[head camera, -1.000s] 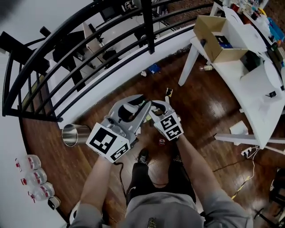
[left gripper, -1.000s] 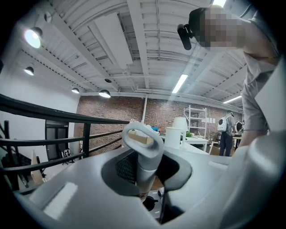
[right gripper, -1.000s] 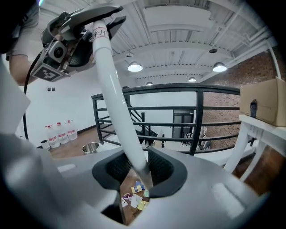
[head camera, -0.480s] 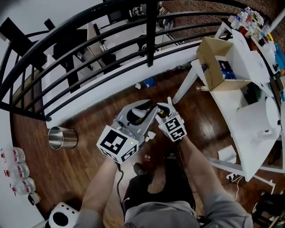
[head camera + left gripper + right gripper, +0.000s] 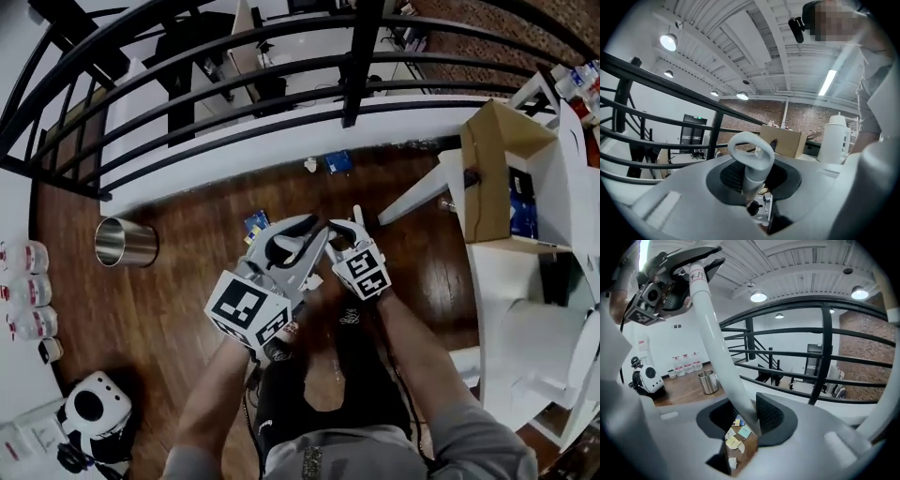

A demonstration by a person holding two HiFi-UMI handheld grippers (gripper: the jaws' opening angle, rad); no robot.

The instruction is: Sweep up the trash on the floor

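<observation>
A long white broom handle [image 5: 715, 343] runs between both grippers. Its looped grey top end [image 5: 751, 154] stands between the jaws of my left gripper [image 5: 752, 187], which is shut on it. Lower down, the handle passes through my right gripper [image 5: 740, 423] and lies against one pad, with a gap on the other side. These jaws have just been opening. Paper scraps [image 5: 736, 439] lie on the wooden floor beyond them. In the head view the left gripper [image 5: 286, 242] and right gripper [image 5: 347, 230] are close together, above more litter [image 5: 255, 223].
A metal bin [image 5: 125, 242] stands on the floor to the left, with water bottles [image 5: 23, 309] and a white device [image 5: 89, 412] by the wall. A black railing [image 5: 281, 66] runs along the far edge. A white table [image 5: 525, 281] with a cardboard box [image 5: 497, 178] is on the right.
Both grippers have moved together with the handle, staying side by side. The head view has swung: the bin has slid left and the table now sits at the right edge.
</observation>
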